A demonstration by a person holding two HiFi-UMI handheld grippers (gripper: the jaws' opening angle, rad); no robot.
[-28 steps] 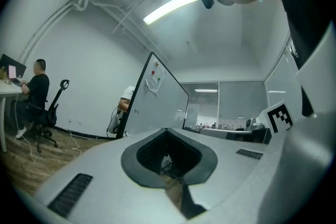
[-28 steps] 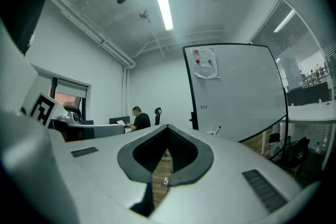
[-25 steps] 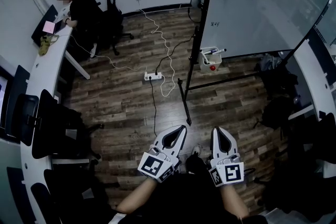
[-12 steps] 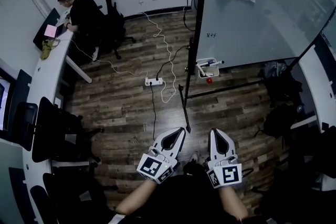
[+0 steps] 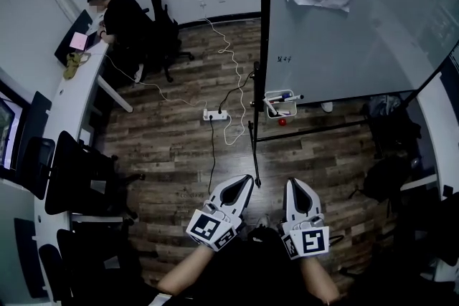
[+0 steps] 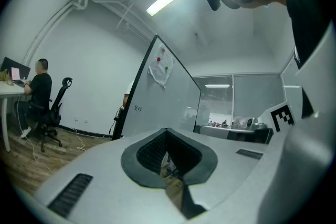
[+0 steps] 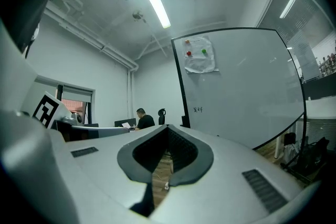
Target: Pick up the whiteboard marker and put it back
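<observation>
Several whiteboard markers point(image 5: 285, 97) lie in a small white tray point(image 5: 278, 110) at the lower left corner of the rolling whiteboard point(image 5: 344, 32), far ahead in the head view. My left gripper point(image 5: 248, 178) and right gripper point(image 5: 296, 183) are held side by side low in that view, well short of the board, pointing level. Both are shut with nothing between the jaws. In the left gripper view the left gripper point(image 6: 167, 131) faces the whiteboard point(image 6: 160, 97); in the right gripper view the right gripper point(image 7: 168, 128) faces the whiteboard point(image 7: 241, 86) too.
A power strip point(image 5: 215, 114) with white and black cables lies on the wood floor left of the board's stand point(image 5: 255, 154). A person point(image 5: 125, 14) sits at a curved desk point(image 5: 68, 104) at the far left. Office chairs point(image 5: 72, 175) stand along it. A red object point(image 5: 282, 122) sits below the tray.
The whiteboard, tray and power strip have slid nearer and lower in the head view as I move toward them. Both grippers stay shut and side by side.
</observation>
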